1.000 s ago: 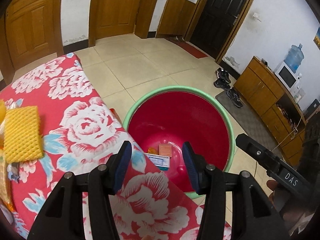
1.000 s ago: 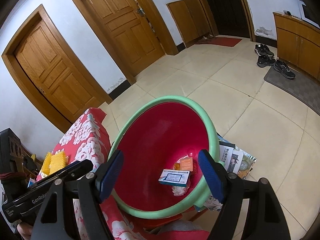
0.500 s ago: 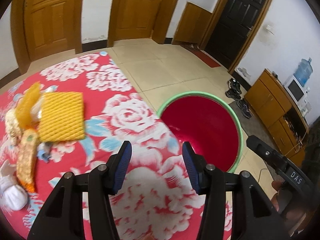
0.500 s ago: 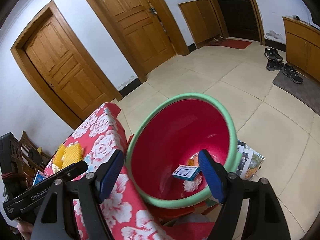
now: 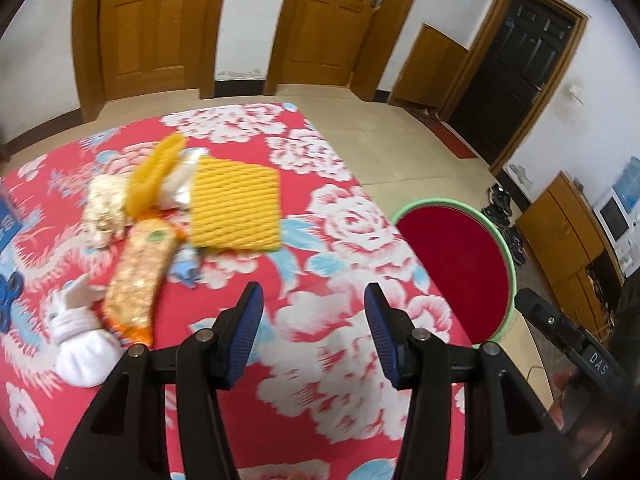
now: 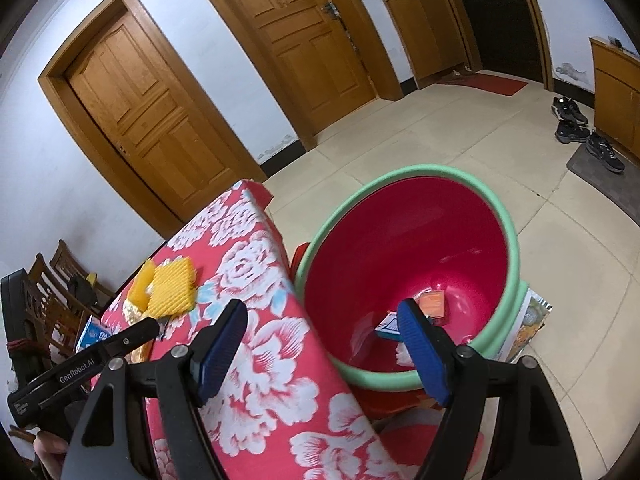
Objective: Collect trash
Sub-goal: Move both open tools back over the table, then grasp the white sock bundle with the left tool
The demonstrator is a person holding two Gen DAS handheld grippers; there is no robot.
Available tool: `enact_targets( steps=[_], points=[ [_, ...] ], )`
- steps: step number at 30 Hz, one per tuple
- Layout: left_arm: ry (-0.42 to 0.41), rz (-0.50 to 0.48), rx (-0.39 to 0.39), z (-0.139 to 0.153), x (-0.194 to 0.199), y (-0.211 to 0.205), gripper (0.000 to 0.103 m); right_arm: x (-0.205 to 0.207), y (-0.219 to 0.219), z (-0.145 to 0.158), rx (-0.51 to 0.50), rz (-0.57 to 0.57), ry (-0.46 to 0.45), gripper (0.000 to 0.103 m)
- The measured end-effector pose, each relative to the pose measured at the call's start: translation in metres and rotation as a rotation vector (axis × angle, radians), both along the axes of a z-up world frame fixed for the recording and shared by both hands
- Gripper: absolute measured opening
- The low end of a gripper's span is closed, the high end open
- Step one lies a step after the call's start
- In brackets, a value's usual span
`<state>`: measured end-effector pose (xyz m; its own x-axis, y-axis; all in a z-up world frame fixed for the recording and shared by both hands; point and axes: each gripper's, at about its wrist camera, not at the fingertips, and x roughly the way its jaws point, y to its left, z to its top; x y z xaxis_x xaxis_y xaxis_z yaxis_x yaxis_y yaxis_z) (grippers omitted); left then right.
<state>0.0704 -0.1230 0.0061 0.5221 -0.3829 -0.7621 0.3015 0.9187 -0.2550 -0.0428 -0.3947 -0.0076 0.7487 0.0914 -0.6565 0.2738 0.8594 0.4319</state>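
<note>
On the desk, covered in a red cloth with white flowers, the trash lies toward the far left part of the top. Nearest the left edge sits a knotted white bag, with a blue item just beyond it at the very edge. Next comes a long orange snack packet, lying lengthwise toward the near side, and behind it a crumpled pale wad. A yellow foam net lies flat right of these, with a second yellow foam piece propped against a clear wrapper at its left side. A small blue scrap rests just near of the net.

The left claw hangs over the middle of the desk, its blue pads apart with nothing but cloth between them.

Past the right edge of the desk, on the tiled floor, stands the red bin with a green rim. At its bottom lie a blue-and-white carton and an orange packet. The right claw hovers over the desk's right edge and the bin's rim, jaws spread wide and empty.
</note>
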Motion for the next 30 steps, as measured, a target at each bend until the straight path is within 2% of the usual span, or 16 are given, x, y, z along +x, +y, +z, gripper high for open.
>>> enact_targets(
  steps=[17,30],
  points=[
    [-0.008,0.168,0.012,-0.001,-0.005,0.078,0.052,0.009,0.04,0.002,-0.017,0.081,0.012,0.079],
    [-0.003,0.298,0.047,-0.014,-0.004,0.131,0.052,0.018,0.064,-0.001,-0.032,0.124,0.034,0.079]
  ],
)
